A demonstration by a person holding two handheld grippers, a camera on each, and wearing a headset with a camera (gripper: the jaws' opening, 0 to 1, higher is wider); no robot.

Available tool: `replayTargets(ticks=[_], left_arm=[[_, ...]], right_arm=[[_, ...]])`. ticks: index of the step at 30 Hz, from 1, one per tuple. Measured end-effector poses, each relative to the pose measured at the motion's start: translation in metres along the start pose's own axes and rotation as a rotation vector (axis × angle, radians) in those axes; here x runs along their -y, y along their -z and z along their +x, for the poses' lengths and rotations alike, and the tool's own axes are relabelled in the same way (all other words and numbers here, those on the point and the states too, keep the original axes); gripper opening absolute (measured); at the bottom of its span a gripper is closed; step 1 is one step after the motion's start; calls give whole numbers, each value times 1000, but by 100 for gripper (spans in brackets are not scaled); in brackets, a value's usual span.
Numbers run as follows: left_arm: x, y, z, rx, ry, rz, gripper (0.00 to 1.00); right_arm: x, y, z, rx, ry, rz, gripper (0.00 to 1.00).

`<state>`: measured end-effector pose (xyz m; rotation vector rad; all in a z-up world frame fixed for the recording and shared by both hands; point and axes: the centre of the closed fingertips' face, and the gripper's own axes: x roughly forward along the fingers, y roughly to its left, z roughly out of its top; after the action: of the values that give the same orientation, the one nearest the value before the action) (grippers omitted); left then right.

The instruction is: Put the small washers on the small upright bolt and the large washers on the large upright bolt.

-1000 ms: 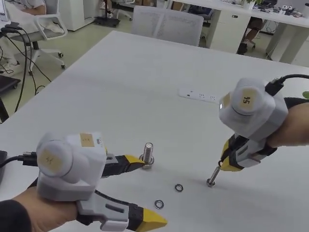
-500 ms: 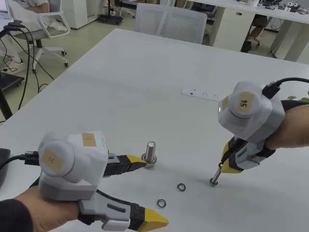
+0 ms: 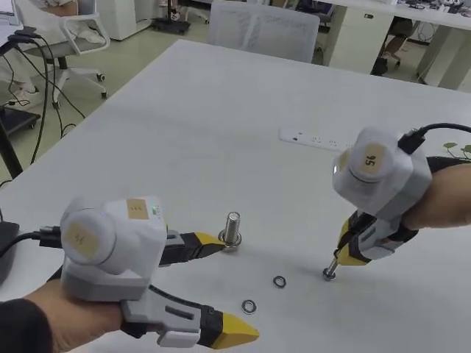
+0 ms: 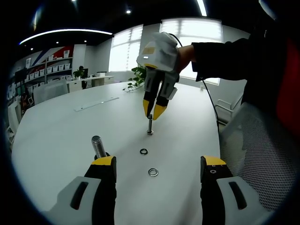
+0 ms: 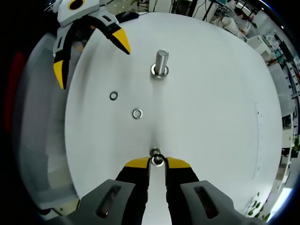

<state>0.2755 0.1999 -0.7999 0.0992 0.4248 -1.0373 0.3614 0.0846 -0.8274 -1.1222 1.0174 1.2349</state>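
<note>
LIGHT: bright, even; daylight from windows [image 4: 201, 32] beyond the bench [image 3: 184, 132], ceiling strips [image 4: 65, 32] above it | SHADOWS: faint, soft-edged on the bench under the left hand-held gripper [image 3: 232, 288] | GLARE: windows blown out | FOCUS: head view sharp | DISTORTION: both gripper views fisheye, bench edge strongly bowed, detail softer outward

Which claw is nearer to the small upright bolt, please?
Right. The right claw closes around the top of the small upright bolt; the left claw is apart from it, open, beside the large bolt.

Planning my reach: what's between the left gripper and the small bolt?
A near washer and a far washer, flat on the table, in the left gripper view.
</note>
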Motion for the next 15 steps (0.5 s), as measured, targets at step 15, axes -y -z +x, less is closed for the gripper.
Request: replayTargets(ticks=[15], left_arm=[[-1,2,0,-8,-6,-4,72]], right_arm=[[1,6,31,-3,-24,20,13]])
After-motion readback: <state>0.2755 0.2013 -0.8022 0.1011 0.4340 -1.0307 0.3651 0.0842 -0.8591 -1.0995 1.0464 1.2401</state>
